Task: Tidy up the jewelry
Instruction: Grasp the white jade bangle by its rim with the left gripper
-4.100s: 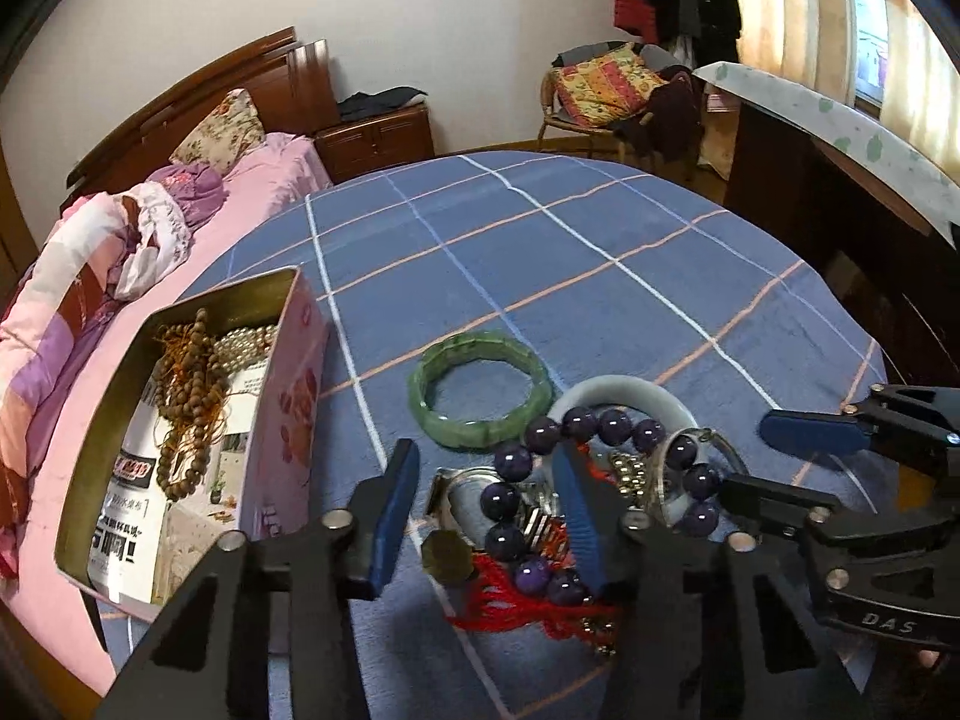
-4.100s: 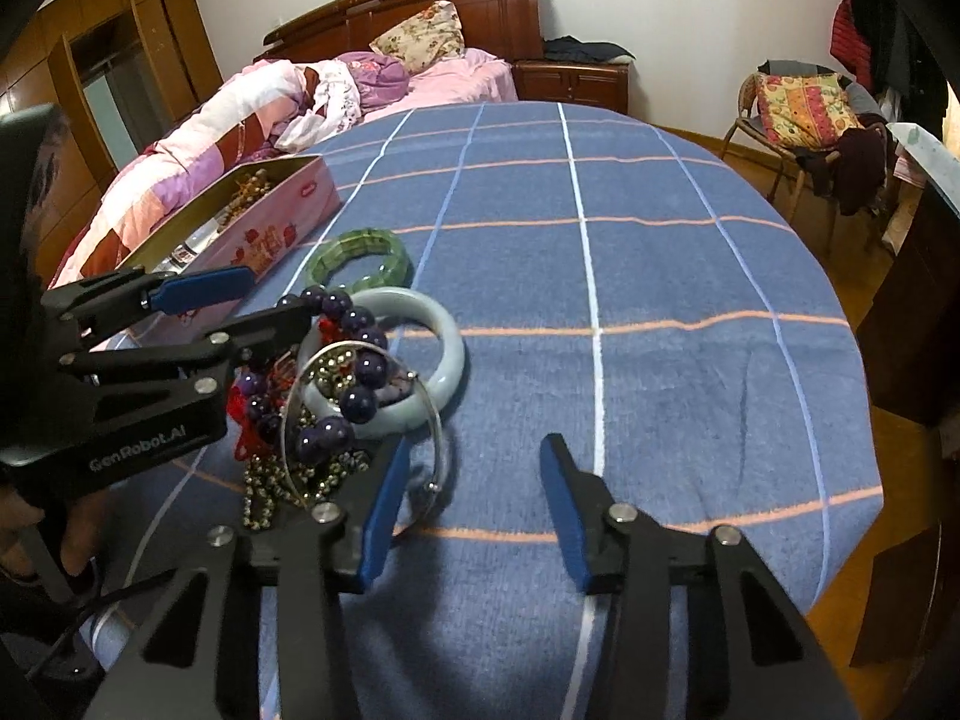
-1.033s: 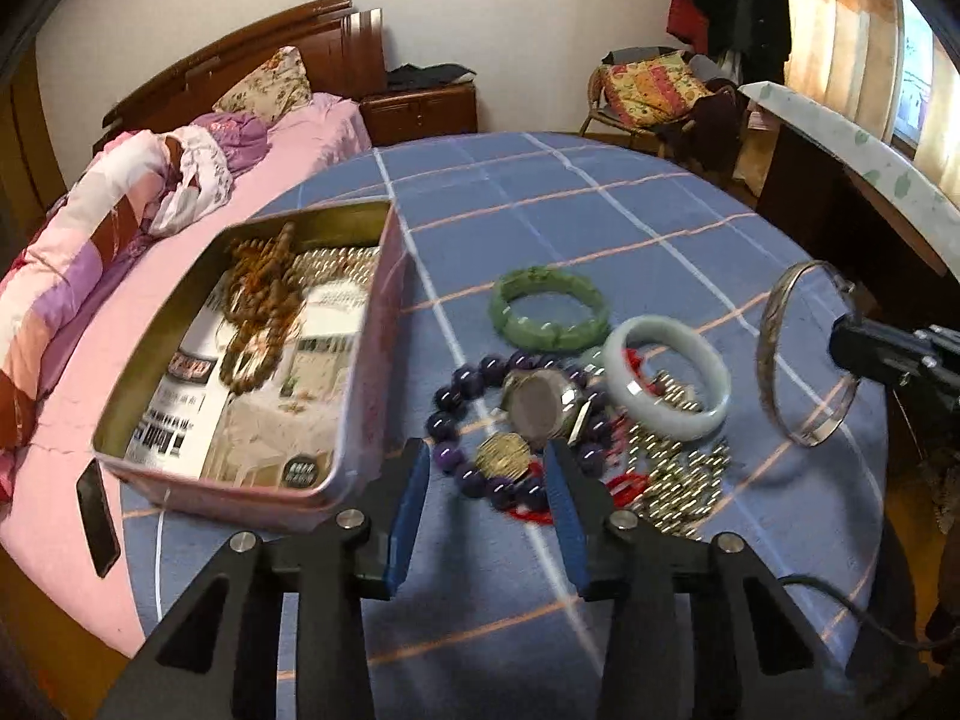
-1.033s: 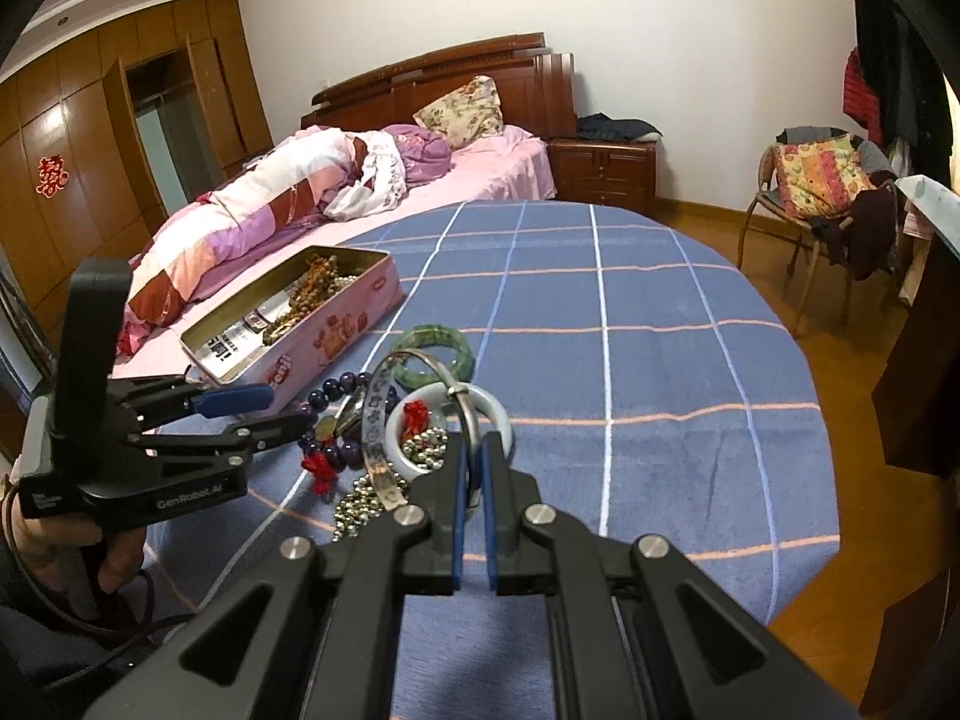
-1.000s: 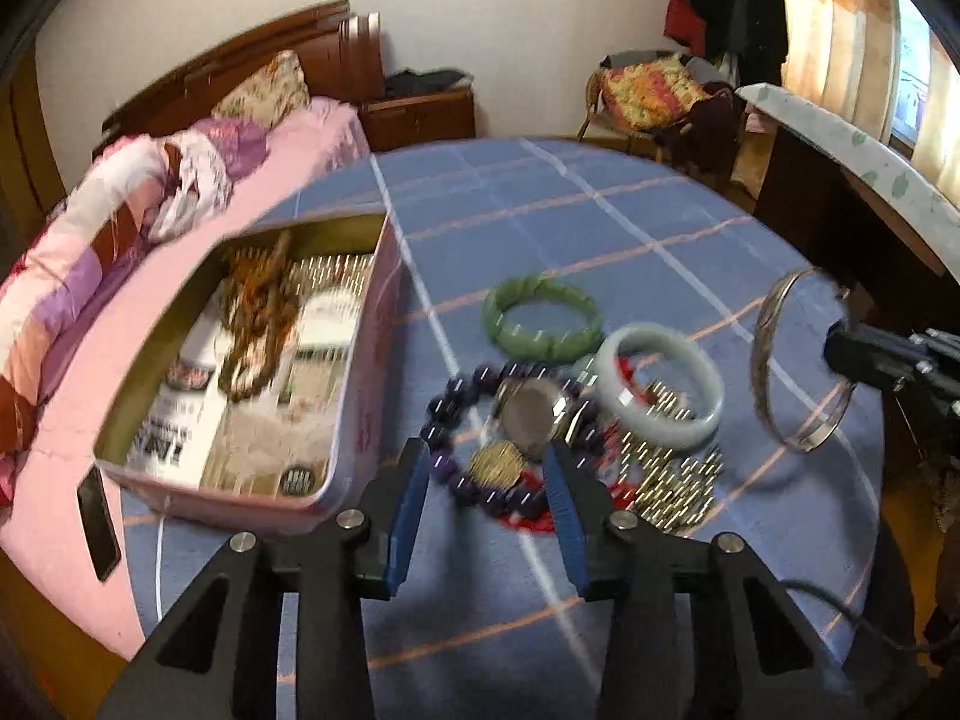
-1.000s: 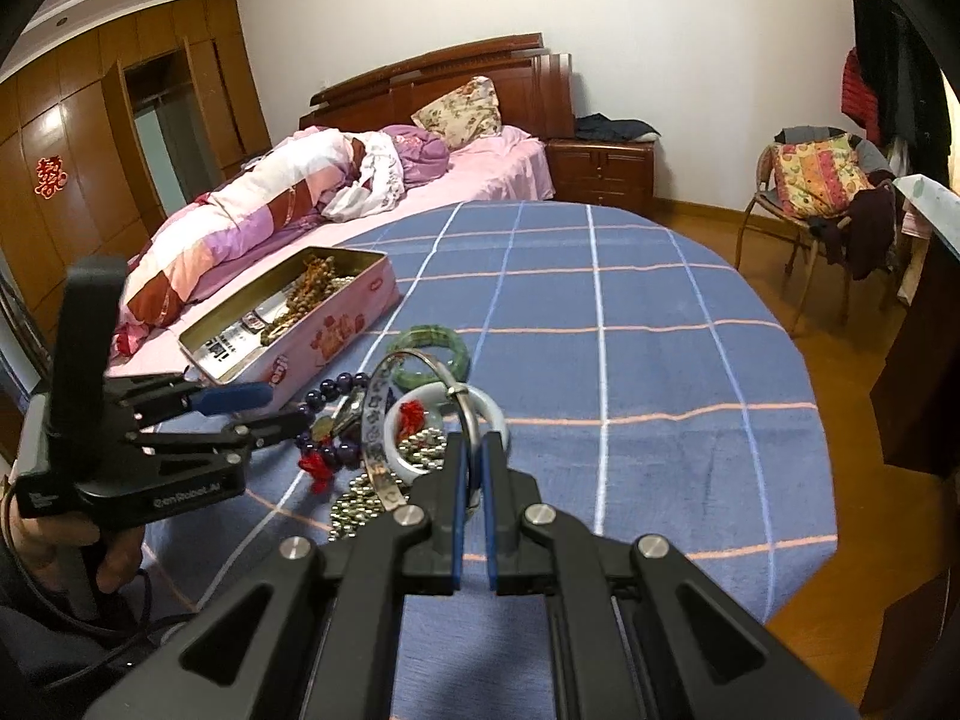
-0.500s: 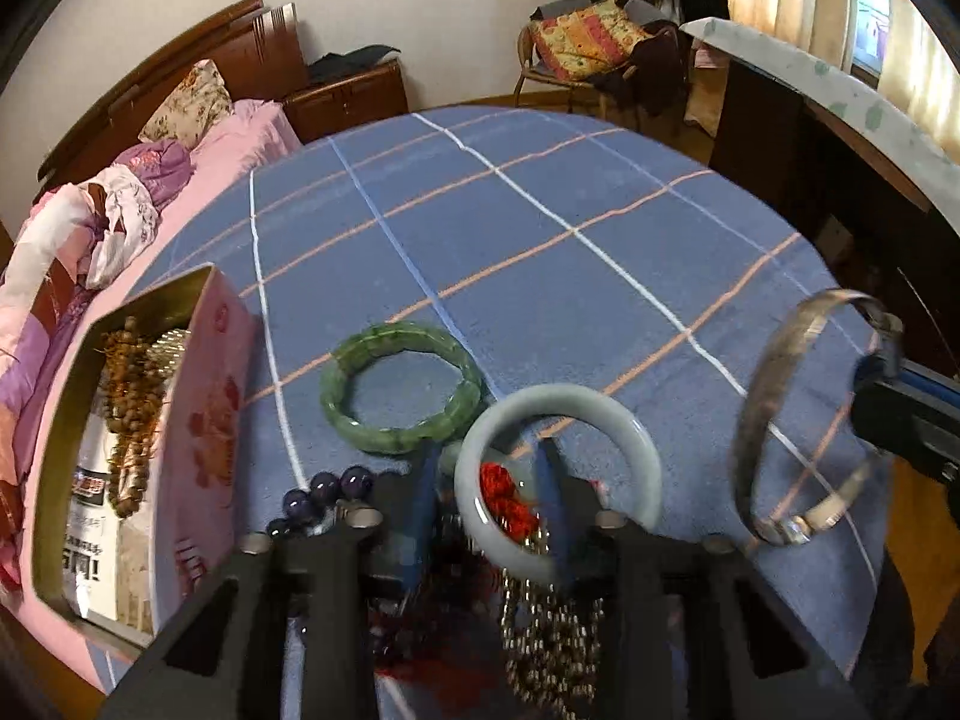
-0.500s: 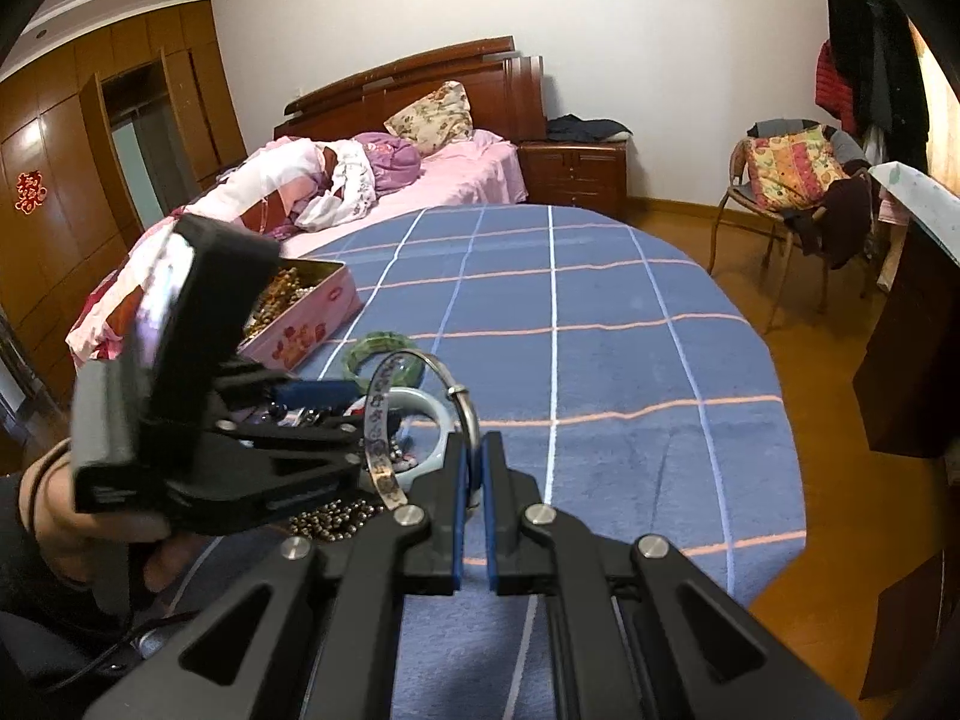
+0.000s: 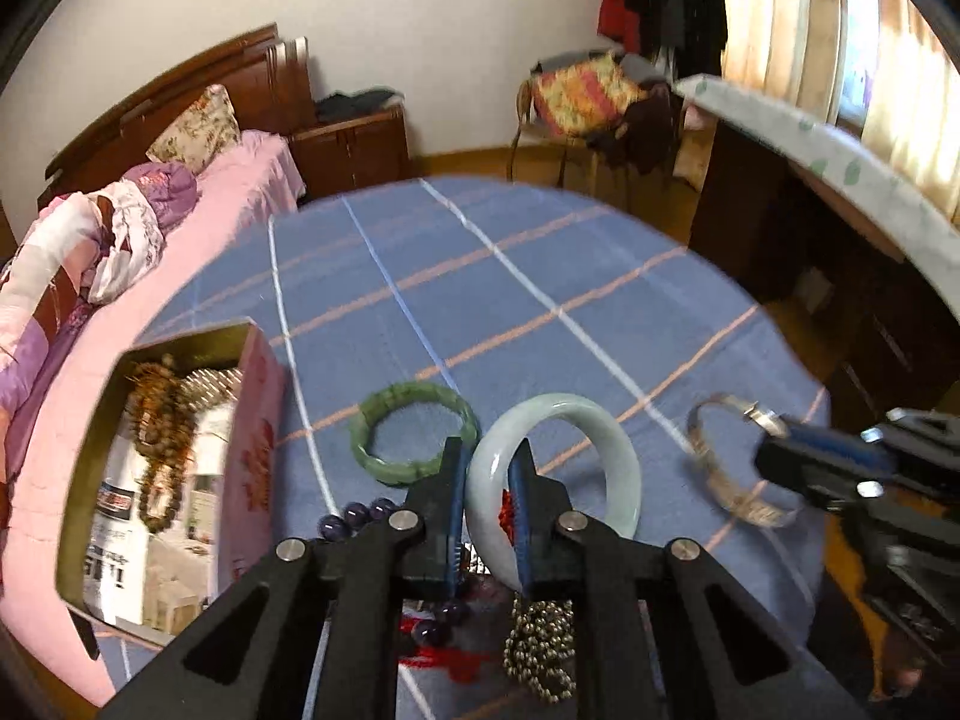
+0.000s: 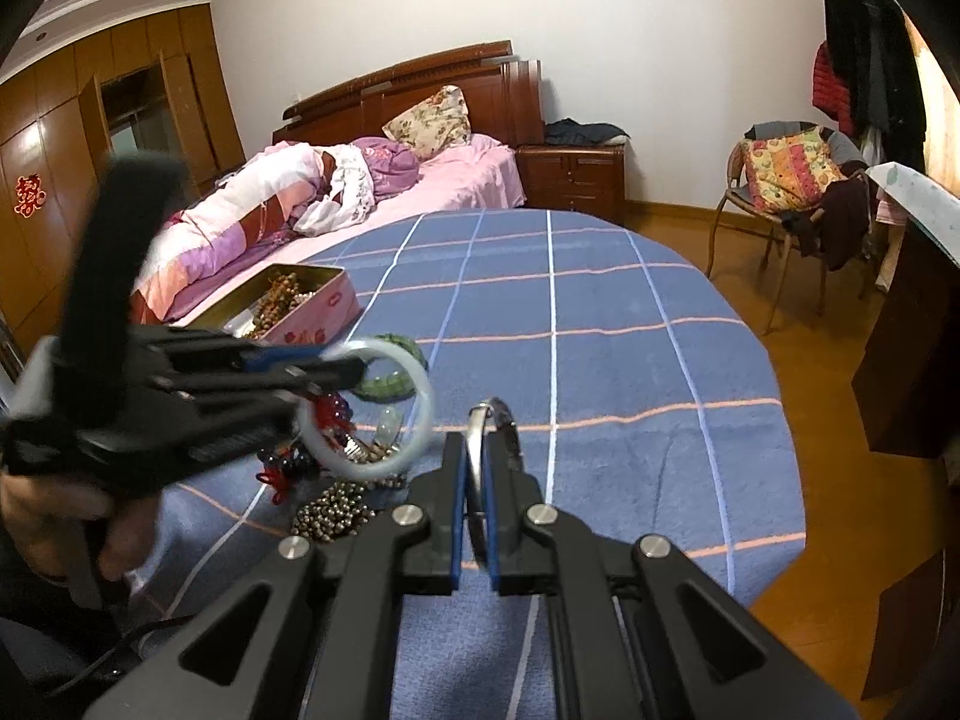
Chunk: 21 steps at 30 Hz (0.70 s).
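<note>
No writing on the pink tin (image 9: 255, 444) is legible; open, it holds brown beads (image 9: 157, 420) near the desk (image 10: 600, 360) edge. The left gripper (image 9: 487, 468) is closing on the pale bangle (image 9: 618, 468), lifted above the jewelry heap (image 10: 336, 510). The right gripper (image 10: 474, 474) pinches the silver bangle (image 10: 501, 414) above open cloth.
</note>
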Motion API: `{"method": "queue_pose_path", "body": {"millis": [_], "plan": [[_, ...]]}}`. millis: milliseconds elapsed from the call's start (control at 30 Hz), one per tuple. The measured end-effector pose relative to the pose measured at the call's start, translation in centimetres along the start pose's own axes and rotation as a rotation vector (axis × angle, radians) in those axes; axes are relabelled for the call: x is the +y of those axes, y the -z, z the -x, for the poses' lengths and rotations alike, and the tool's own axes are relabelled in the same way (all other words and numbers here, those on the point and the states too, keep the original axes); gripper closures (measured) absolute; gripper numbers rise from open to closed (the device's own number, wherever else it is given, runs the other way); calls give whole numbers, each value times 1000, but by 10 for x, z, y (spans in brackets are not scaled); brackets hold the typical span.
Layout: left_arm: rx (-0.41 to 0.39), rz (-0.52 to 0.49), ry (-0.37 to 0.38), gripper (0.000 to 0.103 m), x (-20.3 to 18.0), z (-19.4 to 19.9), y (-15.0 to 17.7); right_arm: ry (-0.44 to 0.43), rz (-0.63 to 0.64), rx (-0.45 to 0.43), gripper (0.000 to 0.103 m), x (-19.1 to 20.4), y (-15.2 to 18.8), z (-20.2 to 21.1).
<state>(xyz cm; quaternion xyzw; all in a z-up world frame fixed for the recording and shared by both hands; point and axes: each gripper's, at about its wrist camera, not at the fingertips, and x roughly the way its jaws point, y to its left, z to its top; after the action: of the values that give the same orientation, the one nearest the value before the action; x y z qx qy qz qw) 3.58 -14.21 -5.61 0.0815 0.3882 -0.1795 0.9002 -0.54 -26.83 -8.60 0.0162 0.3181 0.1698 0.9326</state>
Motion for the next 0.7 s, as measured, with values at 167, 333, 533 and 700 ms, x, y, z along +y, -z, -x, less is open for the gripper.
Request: {"method": "queue_pose_path", "body": {"millis": [167,333,533,700], "plan": [[-69,23,-5,90,13,30,-9,-5,13,-4,96,6,-1,1],[-115,47,-15,90,29,51,-14,-8,23,-12,96,9,-6,5],[-141,78,-7,90,47,62,-14,-14,50,-26,96,20,-16,5],[-148,100,21,90,57,66,-14,-22,64,-27,96,29,-20,3]]}}
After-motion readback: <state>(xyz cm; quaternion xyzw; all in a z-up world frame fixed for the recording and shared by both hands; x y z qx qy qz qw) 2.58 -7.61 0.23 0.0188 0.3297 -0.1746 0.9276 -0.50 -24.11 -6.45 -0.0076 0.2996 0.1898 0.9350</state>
